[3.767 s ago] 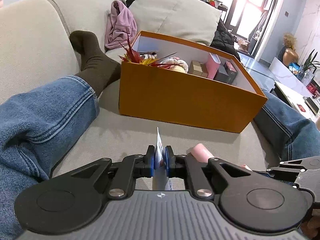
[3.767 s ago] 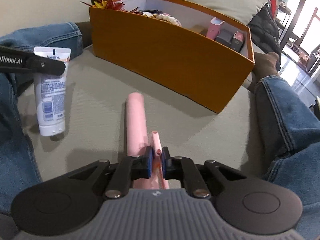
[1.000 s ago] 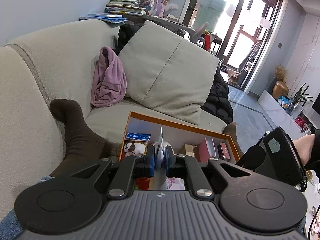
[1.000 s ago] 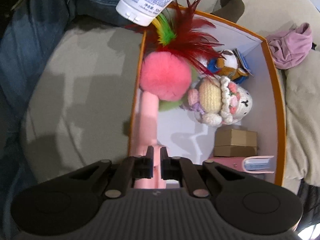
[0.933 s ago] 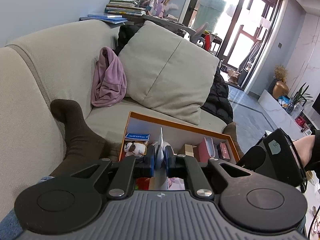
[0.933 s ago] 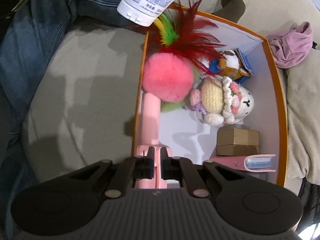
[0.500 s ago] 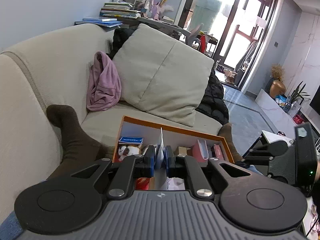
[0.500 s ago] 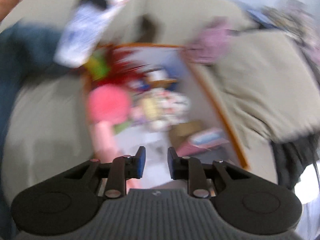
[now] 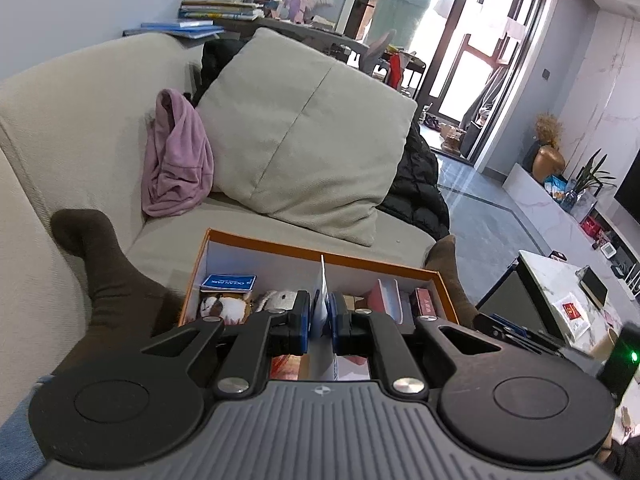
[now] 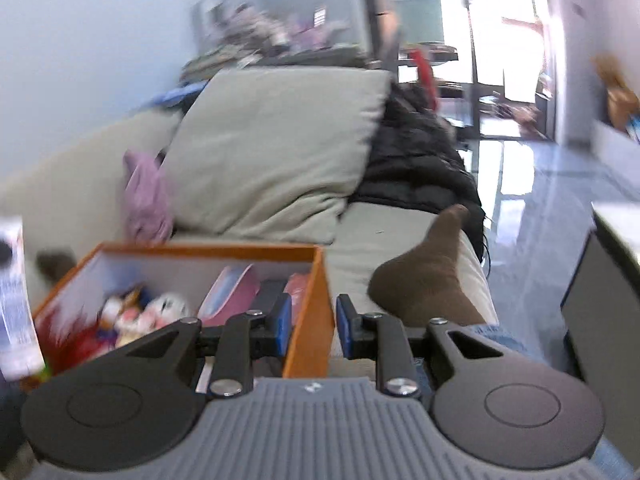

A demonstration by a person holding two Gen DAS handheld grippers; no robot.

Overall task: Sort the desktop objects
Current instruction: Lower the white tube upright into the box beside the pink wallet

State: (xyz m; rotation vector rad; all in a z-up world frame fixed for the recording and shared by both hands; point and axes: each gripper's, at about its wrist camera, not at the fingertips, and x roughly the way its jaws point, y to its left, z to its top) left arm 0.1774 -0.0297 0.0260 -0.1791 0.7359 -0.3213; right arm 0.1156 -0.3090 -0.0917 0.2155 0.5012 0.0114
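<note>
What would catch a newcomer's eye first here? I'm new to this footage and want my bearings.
Likely the orange box on the sofa, packed with plush toys and small cartons. Next, the left tool just above it, shut on a white tube. The right tool hangs open and empty at the box's right wall, its view blurred.

A white tube (image 9: 322, 312), printed with blue text, stands on edge at lower centre of the left wrist view, pinched at its flat end. Behind it sits the open orange box (image 9: 280, 245), white inside, holding plush toys (image 9: 226, 305), a blue card (image 9: 229, 282) and pink items (image 9: 386, 299).
</note>
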